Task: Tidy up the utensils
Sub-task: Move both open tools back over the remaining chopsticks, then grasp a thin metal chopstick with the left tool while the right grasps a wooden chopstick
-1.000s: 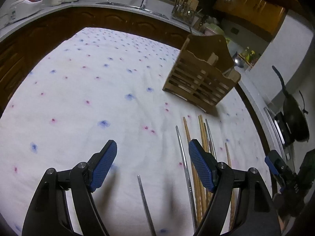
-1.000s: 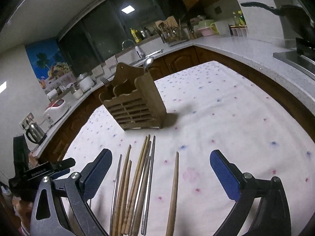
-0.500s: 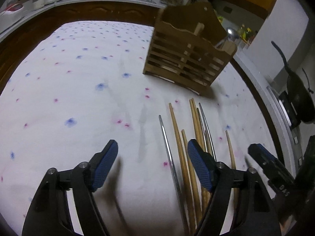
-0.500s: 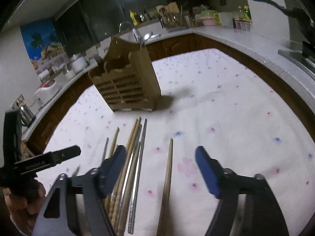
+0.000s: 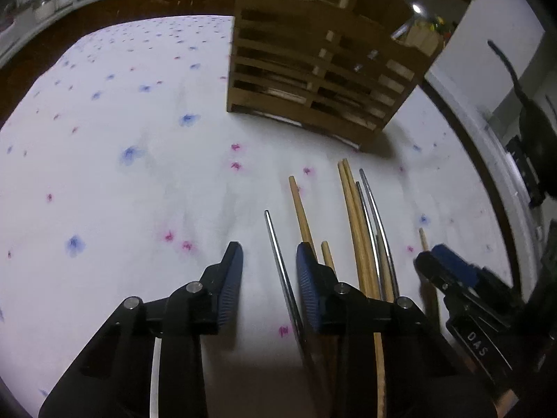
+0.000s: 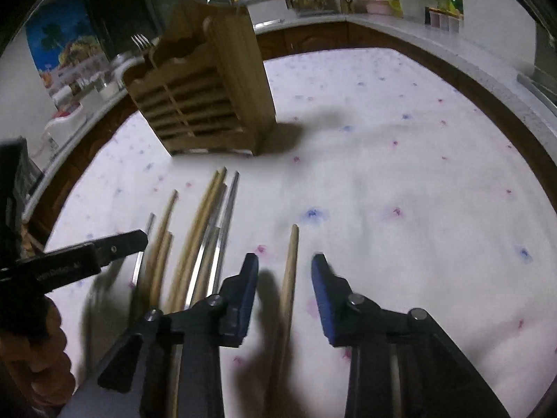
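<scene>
Between the closing right gripper (image 6: 284, 275) pads lies a wooden chopstick (image 6: 291, 254), ungripped; left gripper (image 5: 268, 264) closing astride a metal chopstick (image 5: 276, 244).

**Your right claw is closing around a lone wooden chopstick**

Your right claw (image 6: 284, 271) sits low in the centre of the frame, its jaws closing with the single wooden chopstick (image 6: 290, 264) between the blue pads (image 6: 322, 289); neither pad visibly presses on it. To its left, a bundle of wooden and metal chopsticks (image 6: 205, 240) lies fanned on the white flowered tablecloth (image 6: 400, 181). Your left claw (image 6: 118, 247) reaches in from the left edge, its tip over the leftmost sticks. The slatted wooden utensil holder (image 6: 209, 97) stands upright in the upper left of centre, a fork (image 6: 141, 41) poking out above it. The kitchen counter (image 6: 417, 31) curves along the top.
</scene>
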Demonstrator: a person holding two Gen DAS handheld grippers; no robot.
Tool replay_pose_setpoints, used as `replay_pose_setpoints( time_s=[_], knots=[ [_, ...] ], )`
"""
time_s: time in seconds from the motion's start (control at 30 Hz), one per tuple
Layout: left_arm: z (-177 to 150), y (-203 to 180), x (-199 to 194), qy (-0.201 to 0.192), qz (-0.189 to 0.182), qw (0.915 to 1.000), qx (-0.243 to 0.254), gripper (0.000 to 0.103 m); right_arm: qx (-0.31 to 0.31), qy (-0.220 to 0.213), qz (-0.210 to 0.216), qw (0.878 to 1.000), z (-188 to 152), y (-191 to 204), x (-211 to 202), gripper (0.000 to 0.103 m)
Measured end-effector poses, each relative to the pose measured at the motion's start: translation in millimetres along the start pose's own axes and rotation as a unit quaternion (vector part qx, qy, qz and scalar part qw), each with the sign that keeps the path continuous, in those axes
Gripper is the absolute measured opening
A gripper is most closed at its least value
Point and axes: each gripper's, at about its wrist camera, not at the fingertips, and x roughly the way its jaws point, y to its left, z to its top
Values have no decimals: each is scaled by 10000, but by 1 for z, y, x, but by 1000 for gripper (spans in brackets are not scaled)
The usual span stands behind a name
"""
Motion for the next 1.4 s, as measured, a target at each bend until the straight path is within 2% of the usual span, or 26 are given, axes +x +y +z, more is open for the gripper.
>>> replay_pose_setpoints(
  time_s=[0.13, 0.17, 0.33, 0.5, 0.7, 0.93, 1.03, 1.17, 1.2, 1.27, 1.4],
  knots=[
    [-1, -6, 3, -22, 150, 9998, 158, 10, -300, 28, -211, 9993, 3, 9, 5, 29],
    [-1, -7, 3, -40, 183, 9997, 182, 9, -346, 29, -254, 9991, 3, 10, 6, 28],
    [-4, -11, 1, -78, 266, 9992, 294, 6, -511, 34, -402, 9979, 3, 13, 6, 8],
    [-4, -1, -5, -73, 8, 9999, 108, 0, -433, 37, -238, 9988, 1, 12, 3, 6],
    [-10, 15, -24, -187, -229, 9995, -84, 0, -163, -128, 158, 9997, 1, 10, -19, 5],
    [-7, 11, -30, -141, -505, 9986, -106, 2, -106, -296, 297, 9991, 7, 15, -37, 5],
    [-4, 0, -24, -63, -334, 9993, 123, 4, -93, -307, 333, 9989, 5, 16, -39, 5],
    [-7, -11, 0, 292, -226, 9986, 372, 4, -44, -307, 362, 9989, 4, 15, -40, 5],
    [-7, -13, 0, 166, -153, 9987, 462, 4, -42, -308, 355, 9989, 4, 15, -41, 5],
    [-6, -16, 3, 200, -104, 9984, 521, 4, -26, -316, 353, 9989, 4, 13, -42, 5],
    [-4, -9, 6, 231, -252, 9981, 508, 1, 52, -363, 366, 9987, 5, 9, -45, 5]
  ],
)
